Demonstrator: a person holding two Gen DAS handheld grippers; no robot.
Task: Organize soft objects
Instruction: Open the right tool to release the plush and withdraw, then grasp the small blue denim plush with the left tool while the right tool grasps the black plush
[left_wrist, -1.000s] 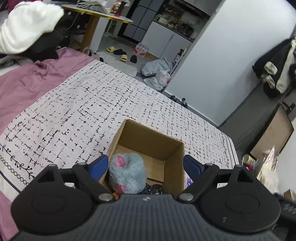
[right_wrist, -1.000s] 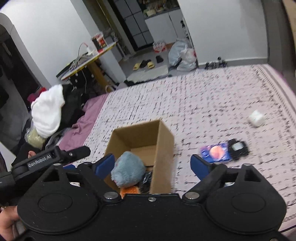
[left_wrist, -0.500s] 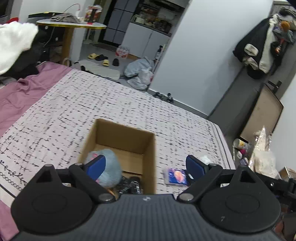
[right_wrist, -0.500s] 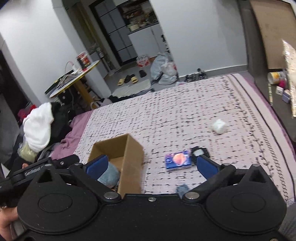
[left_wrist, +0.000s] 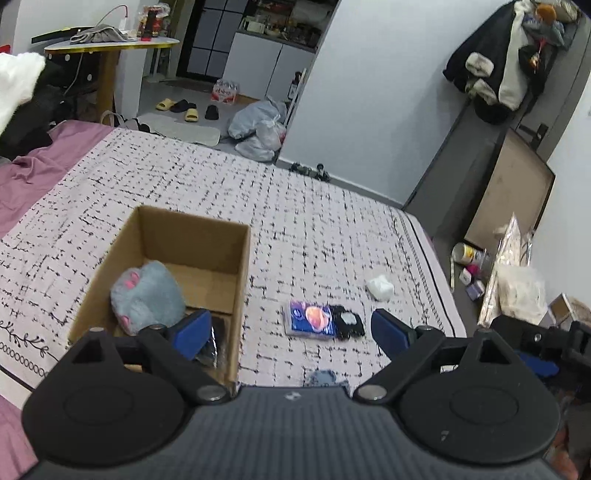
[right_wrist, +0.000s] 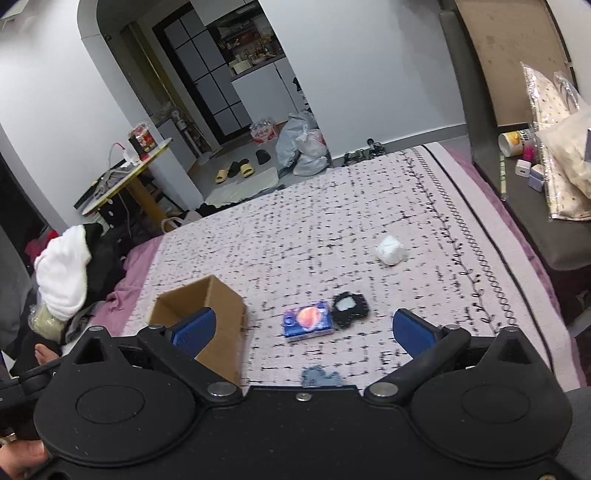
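An open cardboard box (left_wrist: 207, 236) (right_wrist: 221, 295) stands on the checked bedspread (left_wrist: 314, 206). A grey plush toy (left_wrist: 147, 295) with pink marks lies in it beside dark items. To the box's right lie a blue packet (left_wrist: 309, 319) (right_wrist: 308, 320), a black soft item (left_wrist: 347, 321) (right_wrist: 351, 308), a white ball-like soft item (left_wrist: 379, 287) (right_wrist: 390, 250) and a small blue-grey item (left_wrist: 325, 376) (right_wrist: 319, 376). My left gripper (left_wrist: 291, 332) is open and empty above the packet. My right gripper (right_wrist: 301, 330) is open and empty above the packet.
The bed's right edge meets a dark side surface (right_wrist: 532, 206) with bags and small bottles. Purple sheet (left_wrist: 44, 155) and piled white and black clothes (right_wrist: 70, 273) lie at the left. Beyond the bed are a round table (left_wrist: 110, 48), slippers and bags on the floor.
Both grippers have swung right, away from the box and toward the blue packet and black item. The box has shifted to the left in both views. Jaws stay open.
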